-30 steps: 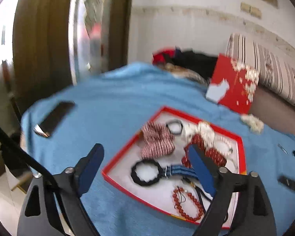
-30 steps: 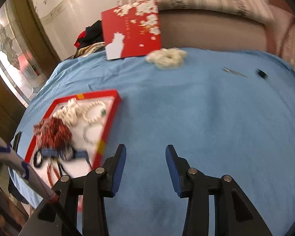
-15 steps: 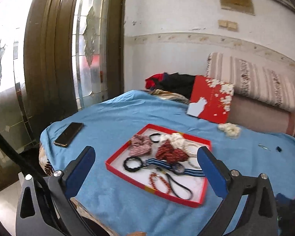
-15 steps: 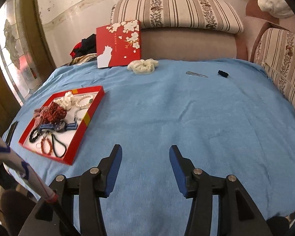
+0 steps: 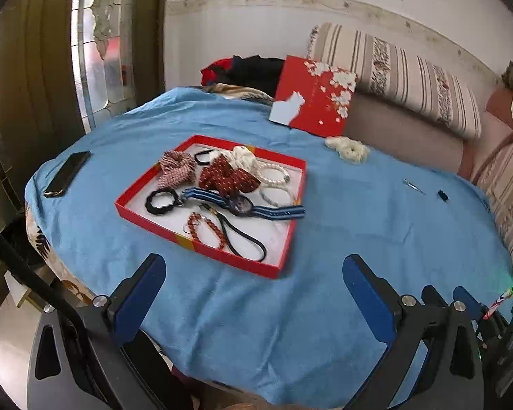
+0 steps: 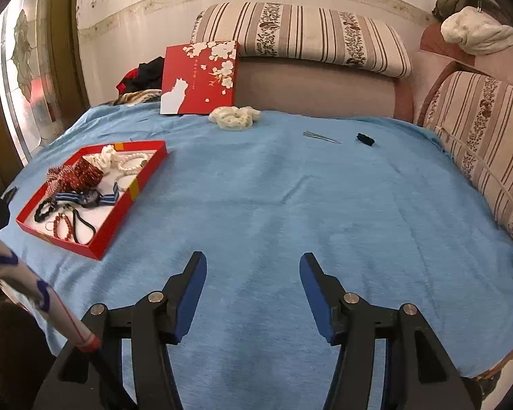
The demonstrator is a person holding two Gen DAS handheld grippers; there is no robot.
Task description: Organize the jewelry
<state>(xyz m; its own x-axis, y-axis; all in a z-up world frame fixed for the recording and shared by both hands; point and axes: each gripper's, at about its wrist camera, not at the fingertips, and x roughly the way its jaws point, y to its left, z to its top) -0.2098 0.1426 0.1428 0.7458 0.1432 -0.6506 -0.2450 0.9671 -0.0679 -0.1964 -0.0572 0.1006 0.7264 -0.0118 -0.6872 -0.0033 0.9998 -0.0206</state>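
A red tray (image 5: 208,253) (image 6: 143,181) lies on the blue cloth and holds several pieces: red and striped scrunchies (image 5: 225,177), a black hair tie (image 5: 162,200), a blue-strapped watch (image 5: 242,205), a red bead bracelet (image 5: 201,227), pearl bracelets (image 5: 273,172). My left gripper (image 5: 253,273) stands wide open and empty in front of the tray's near edge. My right gripper (image 6: 253,270) hovers over bare cloth to the tray's right; its jaws are opening with nothing between them. A white scrunchie (image 6: 234,118), a metal clip (image 6: 321,136) and a small black piece (image 6: 366,139) lie loose on the cloth.
A red box lid (image 6: 200,78) with white flowers leans against the striped sofa (image 6: 301,37) at the back. A black phone (image 5: 66,174) lies at the cloth's left edge. A glass door (image 5: 95,51) stands at left. Dark clothes (image 5: 246,70) are heaped behind.
Both grippers have drawn back from the tray, which now looks smaller and farther. The left jaws have spread wider, and the right jaws have widened too. Nothing was picked up.
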